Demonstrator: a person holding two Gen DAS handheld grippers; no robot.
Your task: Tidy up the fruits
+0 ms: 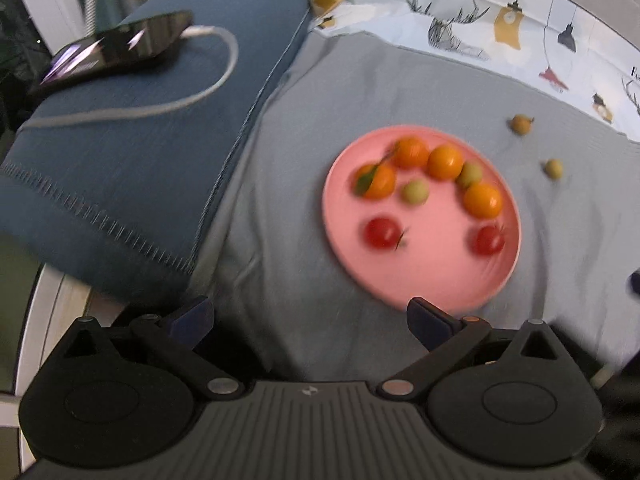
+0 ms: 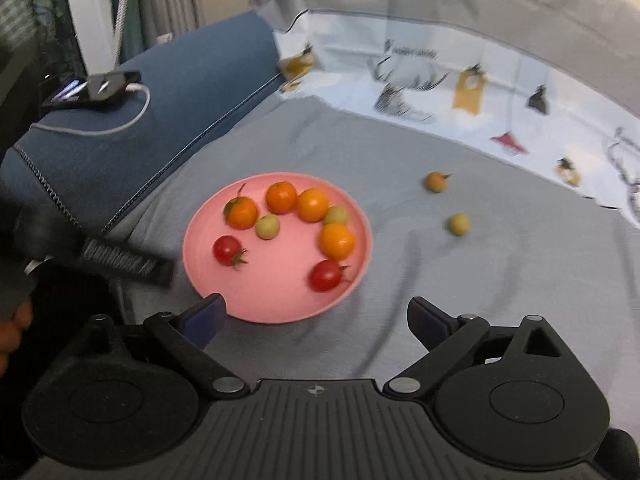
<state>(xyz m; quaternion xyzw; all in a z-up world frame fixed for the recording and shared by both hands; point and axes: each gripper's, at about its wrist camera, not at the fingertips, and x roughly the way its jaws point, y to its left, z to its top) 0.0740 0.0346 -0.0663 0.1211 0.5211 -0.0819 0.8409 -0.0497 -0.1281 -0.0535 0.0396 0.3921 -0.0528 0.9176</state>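
Note:
A pink plate (image 1: 420, 280) (image 2: 276, 304) lies on a grey sheet and holds several oranges, two pale green fruits and two red tomatoes. Two small fruits lie loose on the sheet to its right: a brownish one (image 1: 520, 124) (image 2: 436, 181) and a yellow-green one (image 1: 554, 168) (image 2: 459, 223). My left gripper (image 1: 310, 320) is open and empty, just short of the plate's near rim. My right gripper (image 2: 316, 316) is open and empty, over the plate's near right rim. The left gripper's body (image 2: 124, 264) shows at the left of the right wrist view.
A blue cushion (image 1: 140, 152) (image 2: 160, 96) lies left of the plate, with a black phone (image 1: 116, 46) (image 2: 96, 88) and white cable on it. A white printed sheet (image 1: 500, 12) (image 2: 440, 80) borders the far side.

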